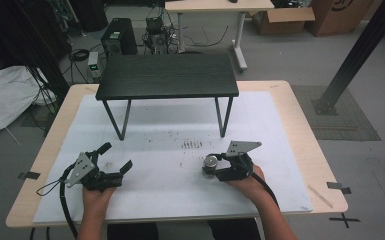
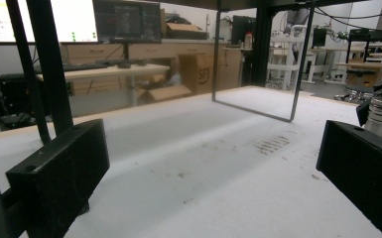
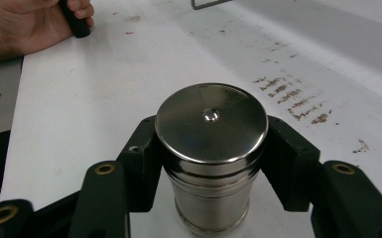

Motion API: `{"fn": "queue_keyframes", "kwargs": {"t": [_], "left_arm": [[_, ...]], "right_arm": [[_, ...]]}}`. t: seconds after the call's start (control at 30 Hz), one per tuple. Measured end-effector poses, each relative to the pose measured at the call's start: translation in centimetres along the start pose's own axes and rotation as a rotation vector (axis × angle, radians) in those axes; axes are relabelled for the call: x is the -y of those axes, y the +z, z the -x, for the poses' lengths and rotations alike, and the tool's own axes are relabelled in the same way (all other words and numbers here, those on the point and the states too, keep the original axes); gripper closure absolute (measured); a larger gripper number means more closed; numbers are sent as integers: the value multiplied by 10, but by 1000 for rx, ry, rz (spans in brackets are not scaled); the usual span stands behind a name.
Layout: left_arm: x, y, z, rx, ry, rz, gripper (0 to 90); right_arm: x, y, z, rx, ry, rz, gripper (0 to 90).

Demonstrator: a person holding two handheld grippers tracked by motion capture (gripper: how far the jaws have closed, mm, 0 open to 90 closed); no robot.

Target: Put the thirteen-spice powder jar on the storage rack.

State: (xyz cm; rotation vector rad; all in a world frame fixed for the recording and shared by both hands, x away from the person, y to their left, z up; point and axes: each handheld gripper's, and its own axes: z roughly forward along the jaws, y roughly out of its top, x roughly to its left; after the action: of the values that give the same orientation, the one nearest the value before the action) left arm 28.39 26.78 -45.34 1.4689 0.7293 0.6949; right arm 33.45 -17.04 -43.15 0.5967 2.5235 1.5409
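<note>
While the left tool (image 1: 116, 156) gapes over bare mat, the right tool (image 3: 211, 163) pinches the steel cylinder (image 3: 211, 148).

- Setting: a robotics or electronics lab.
- At 12 o'clock beyond the table (image 1: 290, 105): a computer tower (image 1: 118, 36) and cabling (image 1: 156, 30) on the grey floor.
- At 1 o'clock: cardboard boxes (image 1: 285, 19).
- Background benches carry monitors (image 2: 125, 21) and equipment.
</note>
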Motion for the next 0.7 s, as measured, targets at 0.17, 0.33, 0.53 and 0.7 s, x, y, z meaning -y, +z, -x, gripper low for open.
{"fn": "queue_keyframes", "kwargs": {"t": [0.17, 0.33, 0.53, 0.7], "left_arm": [[0, 0, 0, 0, -1, 0, 4], [0, 0, 0, 0, -1, 1, 4], [0, 0, 0, 0, -1, 1, 4], [0, 0, 0, 0, 2, 1, 4]], "right_arm": [[-1, 0, -1, 1, -10, -4, 484], [-1, -1, -2, 6, -11, -8, 486], [-10, -6, -6, -2, -18, 0, 487], [-24, -13, -9, -6, -31, 12, 488]]}}
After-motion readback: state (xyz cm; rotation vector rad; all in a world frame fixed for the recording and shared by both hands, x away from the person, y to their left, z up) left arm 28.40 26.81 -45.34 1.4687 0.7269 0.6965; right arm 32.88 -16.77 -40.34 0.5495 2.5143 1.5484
